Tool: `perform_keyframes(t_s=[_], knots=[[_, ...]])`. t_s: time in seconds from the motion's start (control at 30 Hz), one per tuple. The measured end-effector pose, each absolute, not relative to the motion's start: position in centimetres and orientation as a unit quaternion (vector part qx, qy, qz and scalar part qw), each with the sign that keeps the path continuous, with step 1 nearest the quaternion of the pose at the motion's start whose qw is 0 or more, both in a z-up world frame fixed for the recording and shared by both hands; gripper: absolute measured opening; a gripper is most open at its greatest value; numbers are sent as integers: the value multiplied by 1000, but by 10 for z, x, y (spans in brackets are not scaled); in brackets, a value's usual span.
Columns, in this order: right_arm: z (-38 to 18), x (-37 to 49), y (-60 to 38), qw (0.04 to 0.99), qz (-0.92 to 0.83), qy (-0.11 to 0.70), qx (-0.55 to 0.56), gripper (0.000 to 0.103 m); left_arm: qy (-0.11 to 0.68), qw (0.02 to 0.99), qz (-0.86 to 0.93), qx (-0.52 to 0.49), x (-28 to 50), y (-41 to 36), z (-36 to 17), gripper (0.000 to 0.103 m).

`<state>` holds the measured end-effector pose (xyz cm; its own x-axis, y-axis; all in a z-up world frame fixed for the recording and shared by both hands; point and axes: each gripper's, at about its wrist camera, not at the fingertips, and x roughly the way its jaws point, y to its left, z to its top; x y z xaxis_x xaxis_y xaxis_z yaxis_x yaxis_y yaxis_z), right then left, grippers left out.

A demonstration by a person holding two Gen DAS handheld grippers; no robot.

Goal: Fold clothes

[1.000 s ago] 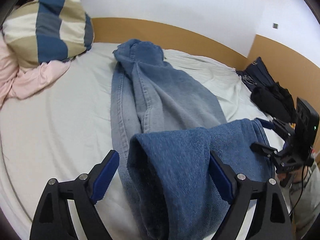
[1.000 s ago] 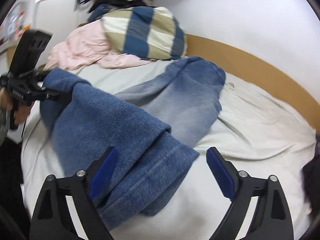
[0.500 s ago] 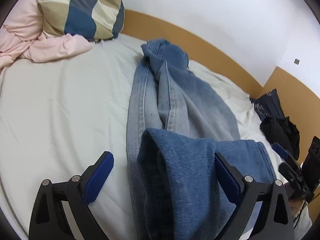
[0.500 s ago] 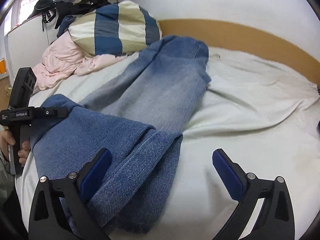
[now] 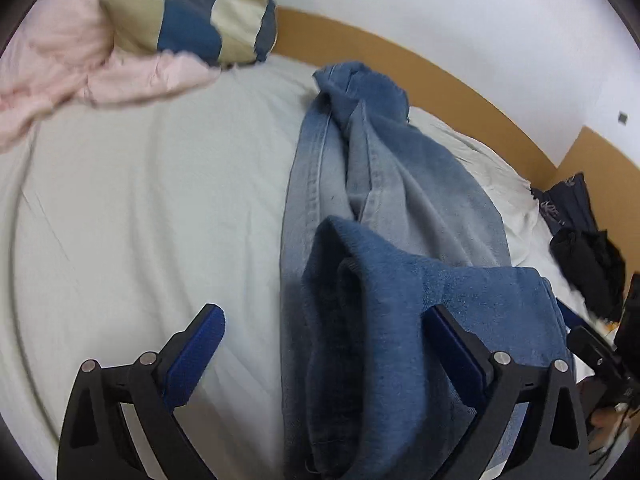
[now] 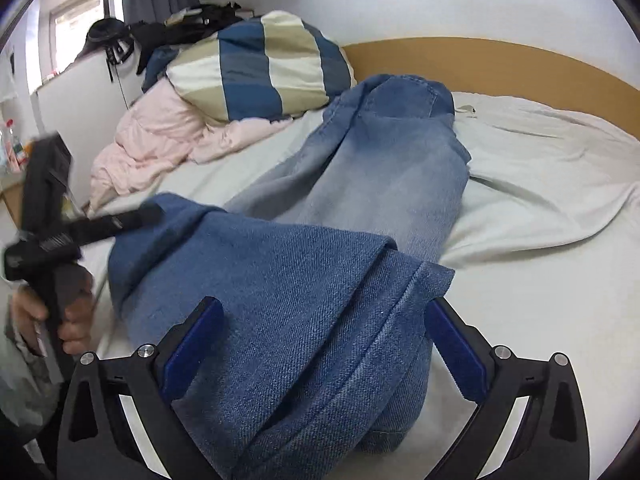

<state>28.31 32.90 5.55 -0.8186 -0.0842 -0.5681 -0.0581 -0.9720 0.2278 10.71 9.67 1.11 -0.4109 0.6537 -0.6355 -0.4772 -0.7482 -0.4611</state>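
One white-sheeted bed (image 6: 540, 200) fills both views, bearing a pair of jeans (image 6: 360, 184) stretched lengthwise, its lower legs folded back over the middle. Beyond lie a pink blanket (image 5: 80, 68) and a striped pillow (image 6: 260, 68). The left gripper's (image 5: 324, 356) jaws are opening around the fold; the right gripper (image 6: 320, 344) stands wide around the hem, gripping nothing.

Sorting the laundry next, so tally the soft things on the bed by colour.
Blue denim: 1, the jeans
Pink: 1, the quilt
Blue, cream and tan check: 1, the pillow
Dark: 1, the heap of clothes by the bed's far edge
Total: 4
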Motion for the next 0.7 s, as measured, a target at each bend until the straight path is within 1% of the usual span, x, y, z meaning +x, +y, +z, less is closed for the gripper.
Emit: perform_keyframes(t_s=[0.17, 0.23, 0.3, 0.37, 0.43, 0.47, 0.53, 0.57, 0.63, 0.7], knots=[[48, 299, 366, -5, -941, -206, 270, 103, -111, 334, 834, -424, 109, 92, 7, 103], [46, 301, 370, 3, -939, -220, 266, 103, -118, 338, 832, -423, 109, 89, 7, 103], [52, 298, 362, 2, -942, -201, 267, 103, -122, 339, 832, -423, 109, 87, 7, 103], [59, 294, 344, -19, -949, -146, 278, 103, -113, 334, 834, -423, 111, 90, 9, 103], [56, 280, 327, -95, -940, -69, 322, 103, -108, 331, 836, -424, 110, 92, 10, 103], [53, 275, 323, -123, -933, -47, 336, 103, -107, 330, 837, -424, 110, 93, 10, 103], [55, 278, 320, -153, -932, -30, 328, 103, -106, 329, 837, -425, 110, 92, 11, 103], [58, 283, 322, -183, -930, -28, 318, 103, -106, 329, 837, -425, 110, 91, 10, 103], [62, 295, 333, -240, -923, -44, 297, 103, -107, 330, 836, -425, 111, 90, 10, 103], [63, 304, 343, -213, -927, -90, 295, 103, -108, 331, 835, -425, 111, 90, 10, 103]])
